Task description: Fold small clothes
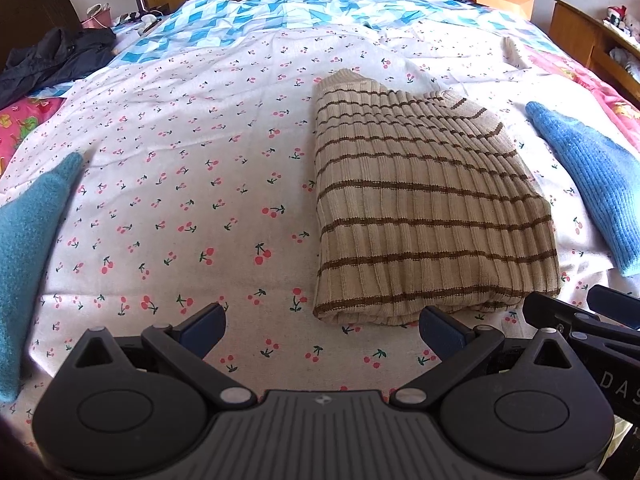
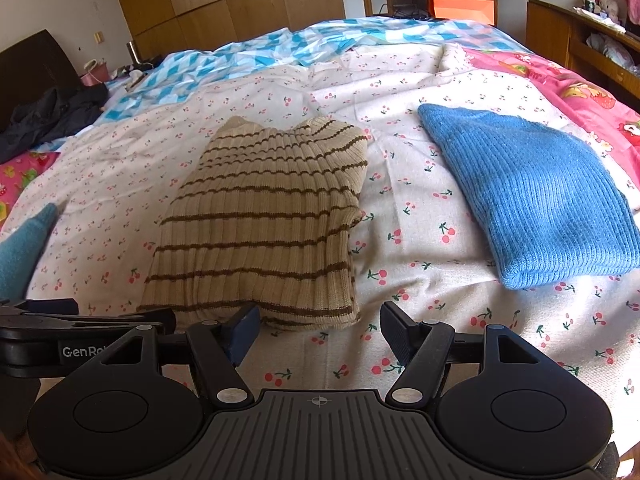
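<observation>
Both wrist views sit low at the bed's near edge, facing across it toward the wardrobe. Shared: striped sweater [image 1: 428,196] [image 2: 264,224], right of centre in left view, left of centre in right view.

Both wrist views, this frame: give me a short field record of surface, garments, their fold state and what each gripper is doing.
surface: bed with cherry-print sheet
striped sweater: beige with brown stripes, folded, lying flat in the middle
blue knit: folded, to the right of the striped one, apart from it
teal garment: at the left edge, only partly in view
left gripper: open, empty, near the striped sweater's front edge
right gripper: open, empty
dark clothing: heaped far left
</observation>
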Tool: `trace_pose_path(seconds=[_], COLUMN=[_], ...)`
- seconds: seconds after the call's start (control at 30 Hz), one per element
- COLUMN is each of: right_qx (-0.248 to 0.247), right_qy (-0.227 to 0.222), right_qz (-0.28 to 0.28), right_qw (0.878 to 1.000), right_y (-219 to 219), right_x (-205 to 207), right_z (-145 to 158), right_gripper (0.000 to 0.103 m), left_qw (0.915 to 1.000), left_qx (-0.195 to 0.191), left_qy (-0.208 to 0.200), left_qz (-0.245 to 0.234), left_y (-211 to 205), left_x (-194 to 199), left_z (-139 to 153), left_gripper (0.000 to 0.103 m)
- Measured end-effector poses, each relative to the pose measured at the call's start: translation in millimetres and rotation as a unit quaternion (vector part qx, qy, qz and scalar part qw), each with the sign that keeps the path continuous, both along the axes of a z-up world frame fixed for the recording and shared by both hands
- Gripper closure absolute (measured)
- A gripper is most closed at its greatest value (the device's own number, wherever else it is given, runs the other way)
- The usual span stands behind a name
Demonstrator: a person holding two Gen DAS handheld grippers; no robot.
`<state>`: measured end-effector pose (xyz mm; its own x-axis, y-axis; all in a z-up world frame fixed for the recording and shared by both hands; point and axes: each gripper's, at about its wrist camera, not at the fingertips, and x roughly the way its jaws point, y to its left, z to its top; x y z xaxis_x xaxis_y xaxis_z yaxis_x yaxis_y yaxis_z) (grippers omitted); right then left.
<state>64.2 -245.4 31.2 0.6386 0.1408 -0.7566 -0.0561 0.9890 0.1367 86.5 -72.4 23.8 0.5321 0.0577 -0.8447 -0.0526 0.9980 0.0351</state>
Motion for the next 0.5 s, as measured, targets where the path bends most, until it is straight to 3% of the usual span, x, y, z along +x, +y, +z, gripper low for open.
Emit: trace_pose_path(seconds=[0.5], right_qx=[-0.022], right_qy=[0.008], right_qz=[-0.01], right_qw=[1.0], right_y=[-2.9], right_x=[3.4], right_z=[-6.8], right_gripper=[0.034], left_qw=[1.0], left_qx=[-0.002], left_qy=[0.005], left_qz=[-0.004], left_y=[-1.8], left_x=[-0.4], left_z=[-2.8], left_gripper=[0.0])
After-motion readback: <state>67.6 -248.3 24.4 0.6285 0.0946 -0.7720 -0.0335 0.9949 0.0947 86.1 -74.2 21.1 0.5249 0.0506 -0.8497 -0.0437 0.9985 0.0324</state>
